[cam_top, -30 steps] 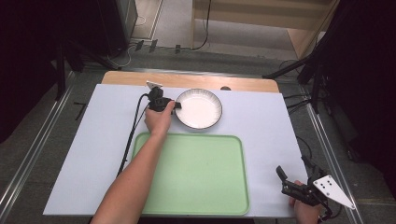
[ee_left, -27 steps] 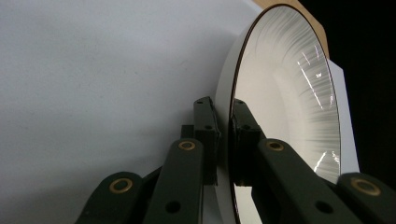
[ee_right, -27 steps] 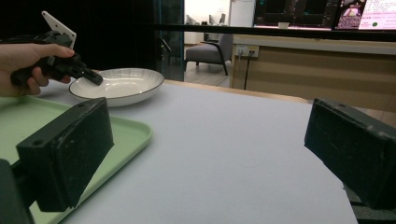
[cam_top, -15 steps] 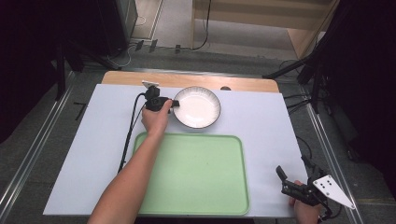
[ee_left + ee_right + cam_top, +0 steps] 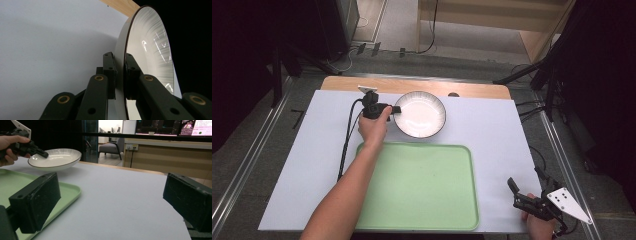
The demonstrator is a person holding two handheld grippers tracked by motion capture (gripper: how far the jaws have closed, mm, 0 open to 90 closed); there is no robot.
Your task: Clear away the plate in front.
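Left hand-held gripper (image 5: 396, 109) pinches the plate (image 5: 422, 114) rim, my arm reaching far over the table (image 5: 492, 125). Right hand-held gripper (image 5: 521, 192) waits wide open, low by the tray (image 5: 422, 185).

Tray (image 5: 417, 185) bare; bowl (image 5: 422, 115) beyond

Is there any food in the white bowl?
Empty: the bowl shows only its bare, shiny white inside, and the left gripper pinches its rim.

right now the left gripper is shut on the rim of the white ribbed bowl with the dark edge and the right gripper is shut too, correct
Not quite. The right gripper is open: the right gripper view shows its jaws wide apart with nothing between them. The rest holds: the left gripper is shut on the rim of the white ribbed bowl with the dark edge.
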